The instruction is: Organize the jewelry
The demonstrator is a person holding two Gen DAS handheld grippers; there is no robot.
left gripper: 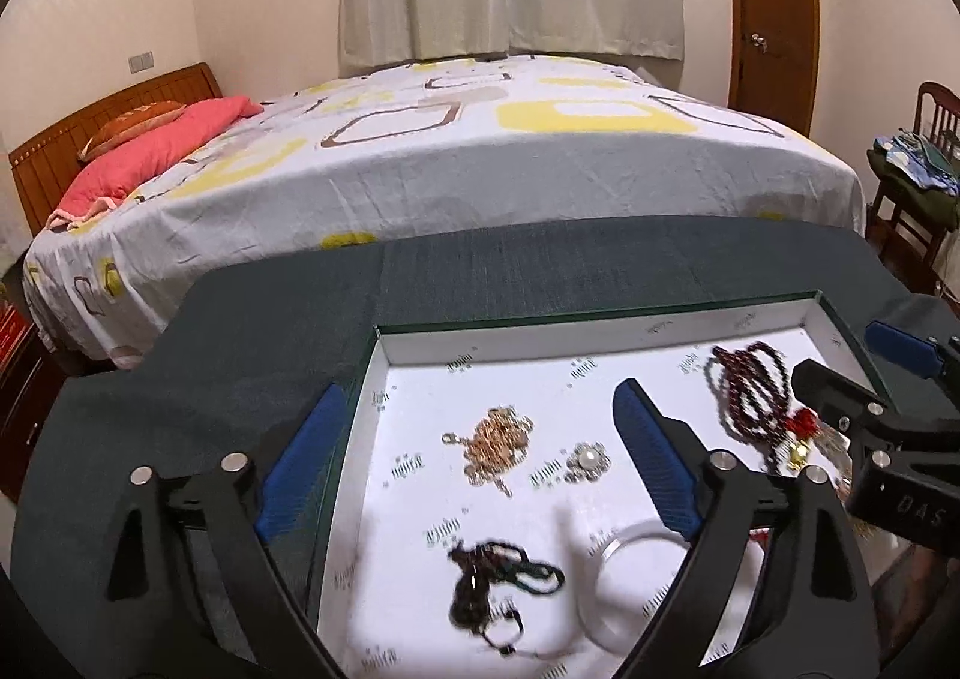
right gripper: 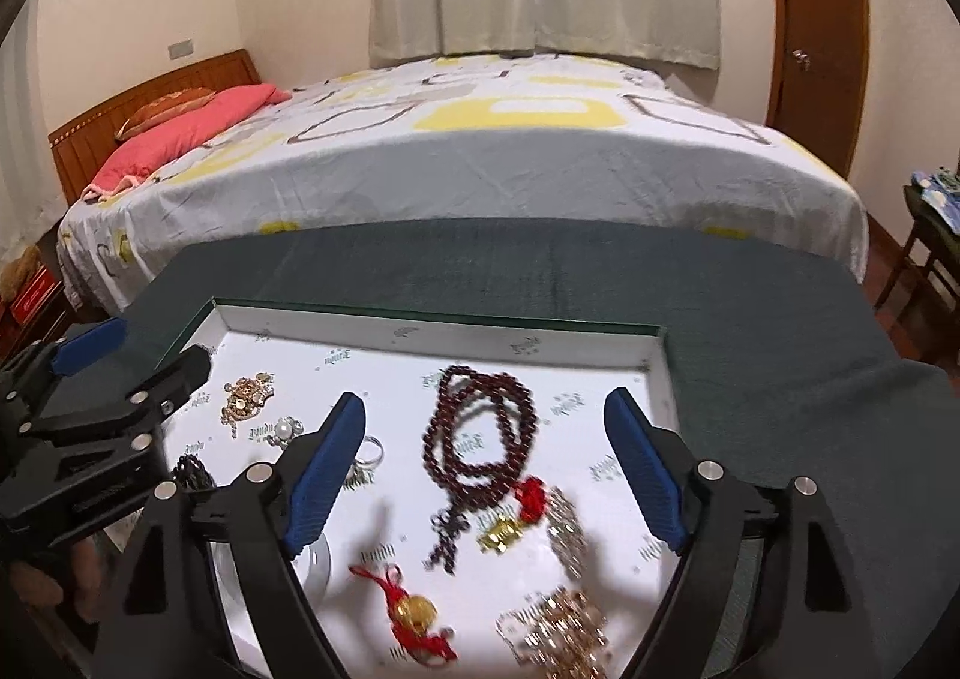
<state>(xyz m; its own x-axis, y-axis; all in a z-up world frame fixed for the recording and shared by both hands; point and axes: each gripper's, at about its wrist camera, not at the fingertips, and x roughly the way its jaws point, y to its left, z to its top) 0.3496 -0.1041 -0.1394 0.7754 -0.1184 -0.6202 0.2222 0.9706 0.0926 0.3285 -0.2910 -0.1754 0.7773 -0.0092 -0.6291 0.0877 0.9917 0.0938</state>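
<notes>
A shallow white-lined box (left gripper: 540, 334) (right gripper: 654, 373) with green rim holds jewelry. My left gripper (left gripper: 480, 427) hovers open over its left part, above a gold chain (left gripper: 498, 442), a pearl brooch (left gripper: 587, 462), a dark cord necklace (left gripper: 498, 577) and a clear bangle (left gripper: 630, 559). My right gripper (right gripper: 486, 433) hovers open and empty over the right part, above a dark red bead necklace (right gripper: 480, 433), a red-and-gold charm (right gripper: 414, 613), a gold piece (right gripper: 504, 535) and a gold chain bracelet (right gripper: 564, 631). The bead necklace also shows in the left view (left gripper: 750, 391).
The box sits on a dark green cloth-covered table (left gripper: 540, 265) (right gripper: 750, 331). Beyond it is a bed (left gripper: 480, 163) with a pink pillow (left gripper: 150, 151). A wooden chair (left gripper: 918, 181) with clothes stands at right. A silver ring (right gripper: 372, 451) lies by my right gripper's left finger.
</notes>
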